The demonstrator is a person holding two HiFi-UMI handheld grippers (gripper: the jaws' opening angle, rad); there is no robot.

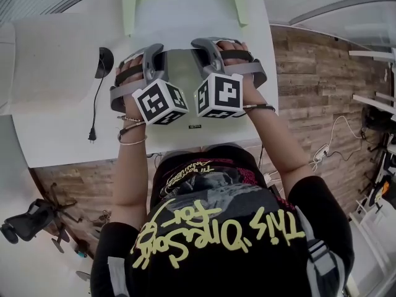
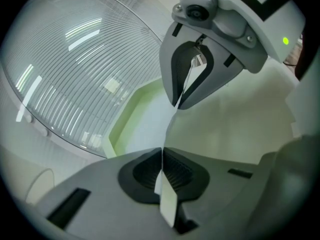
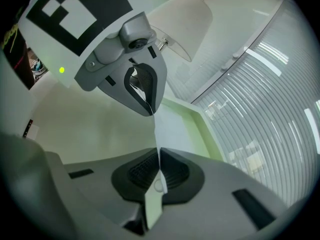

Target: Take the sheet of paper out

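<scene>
A pale sheet of paper (image 1: 180,64) stretches between both grippers over the white table (image 1: 55,122). Its far part lies in a light green folder (image 1: 129,5) at the table's back. My left gripper (image 1: 154,49) is shut on the sheet's near edge, and my right gripper (image 1: 206,47) is shut on the same edge close beside it. In the left gripper view my left gripper (image 2: 162,159) pinches the paper (image 2: 169,206), which runs edge-on to the right gripper (image 2: 178,103). The right gripper view mirrors this: right gripper (image 3: 159,159), paper (image 3: 152,204), left gripper (image 3: 151,112), folder (image 3: 206,129).
A black cable with a plug (image 1: 93,107) and a black round object (image 1: 104,60) lie on the table's left part. Wooden floor (image 1: 322,85) shows right of the table, with white shelves (image 1: 371,98) farther right. An office chair (image 1: 25,223) stands lower left. Window blinds (image 2: 75,59) lie beyond the folder.
</scene>
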